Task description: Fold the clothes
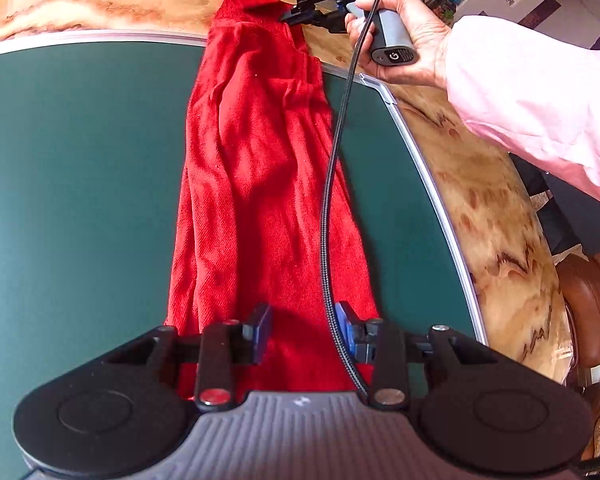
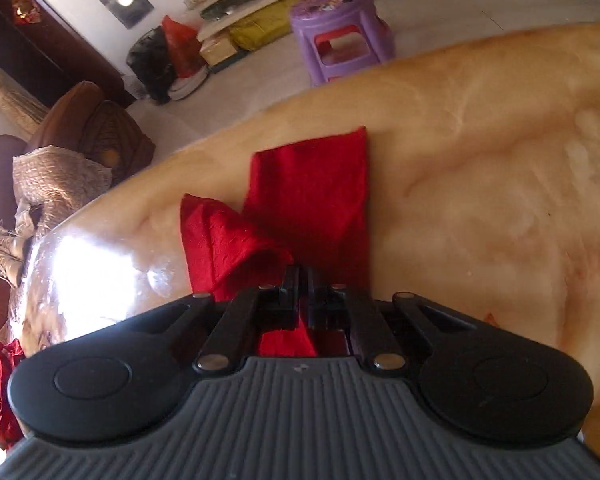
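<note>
My right tongs [image 2: 300,280] are clamped on a bunched end of the red garment [image 1: 260,184], at the far end of the cloth; my left tongs [image 1: 306,330] stand apart over its near end, pads clear of the fabric; a braided cable [image 1: 332,184] crosses the cloth; the garment lies in a long strip across the green mat [image 1: 80,200] onto the marbled tabletop [image 1: 496,216]; a purple stool [image 2: 340,28] stands beyond.
</note>
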The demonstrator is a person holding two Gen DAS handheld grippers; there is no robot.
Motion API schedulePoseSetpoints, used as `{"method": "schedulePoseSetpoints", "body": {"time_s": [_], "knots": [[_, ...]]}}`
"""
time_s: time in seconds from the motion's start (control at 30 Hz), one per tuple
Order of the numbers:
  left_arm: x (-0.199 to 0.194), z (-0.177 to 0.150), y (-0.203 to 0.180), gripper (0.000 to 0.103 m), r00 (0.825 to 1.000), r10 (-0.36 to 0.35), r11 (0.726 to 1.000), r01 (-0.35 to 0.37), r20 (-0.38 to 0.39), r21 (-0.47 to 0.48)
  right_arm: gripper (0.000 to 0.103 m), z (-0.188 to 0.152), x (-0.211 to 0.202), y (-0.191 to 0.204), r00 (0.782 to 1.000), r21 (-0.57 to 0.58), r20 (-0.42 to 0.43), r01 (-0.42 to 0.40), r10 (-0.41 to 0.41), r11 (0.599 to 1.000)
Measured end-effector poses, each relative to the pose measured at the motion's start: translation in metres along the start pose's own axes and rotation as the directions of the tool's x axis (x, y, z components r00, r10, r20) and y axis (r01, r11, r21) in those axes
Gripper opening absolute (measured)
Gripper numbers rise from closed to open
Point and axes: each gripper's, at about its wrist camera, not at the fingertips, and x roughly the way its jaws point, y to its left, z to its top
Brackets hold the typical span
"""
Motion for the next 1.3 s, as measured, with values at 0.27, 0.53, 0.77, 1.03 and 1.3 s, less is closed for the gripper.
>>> {"method": "schedulePoseSetpoints", "body": {"time_s": [0.27,0.53,0.77,1.03,1.3], "knots": [[-0.002,0.0,-0.002,0.04,1.0,0.006,1.0,-0.006,-0.008,0.016,0.032,-0.02,0.002,0.069,0.972,-0.539,0.194,0.219,-0.133,0.814],[-0.005,-0.002,-0.002,0.04,1.0,0.009,1.0,-0.009,-0.003,0.011,0.018,-0.034,0.015,0.104,0.967,-0.755,0.229,0.249,-0.112,0.607],[-0.004,0.001,0.001,0.048,1.0,-0.007,1.0,0.007,0.004,-0.022,0.005,0.031,0.013,0.015,0.995,-0.206,0.056,0.09,-0.08,0.974],[-0.003,0.002,0.001,0.049,1.0,-0.008,1.0,0.009,0.01,-0.021,0.028,0.033,0.014,0.012,0.98,-0.134,0.106,0.18,-0.167,0.974],[-0.003,0.002,0.0,0.049,1.0,-0.008,1.0,0.008,0.011,-0.013,0.029,0.029,0.018,0.004,0.974,-0.11,0.124,0.202,-0.188,0.973]]}}
